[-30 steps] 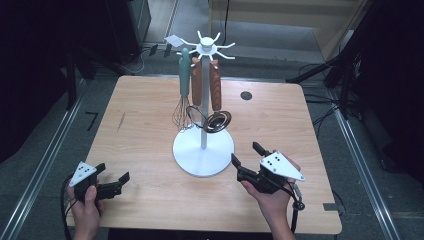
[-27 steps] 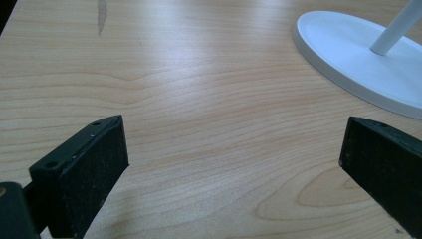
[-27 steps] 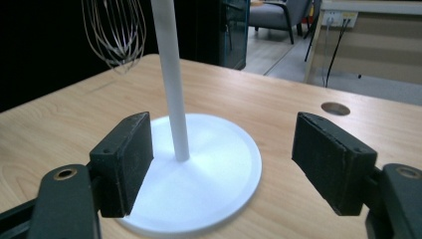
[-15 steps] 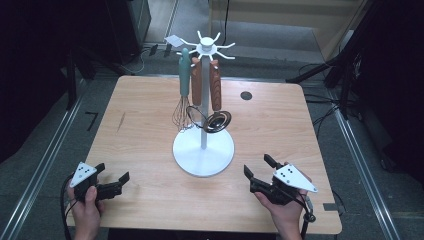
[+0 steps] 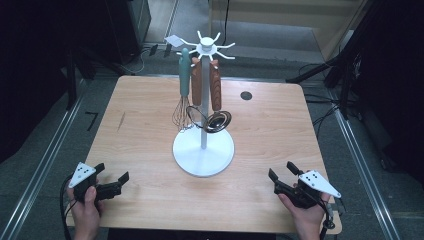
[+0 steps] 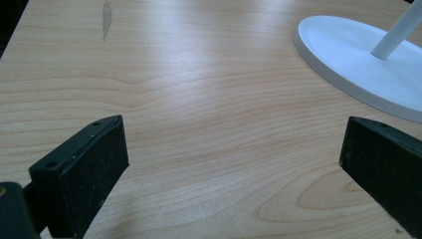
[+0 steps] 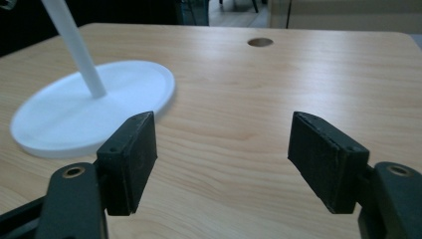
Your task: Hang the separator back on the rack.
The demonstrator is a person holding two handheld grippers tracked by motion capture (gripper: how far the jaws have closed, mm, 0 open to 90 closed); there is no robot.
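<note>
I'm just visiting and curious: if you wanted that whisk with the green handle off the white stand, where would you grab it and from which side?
Probably by the green handle of the whisk, not the wire head. The handle hangs straight and upright from an arm of the white stand, at its left edge, with two wooden-handled utensils crowding its right. So come from the left, fingers closing across the handle, then lift it off the arm.

white stand, teal-handled whisk

Light wooden table, round hole near far right corner. Grey floor around it, metal rails either side. Surroundings were dark; cables trailed right.
</note>
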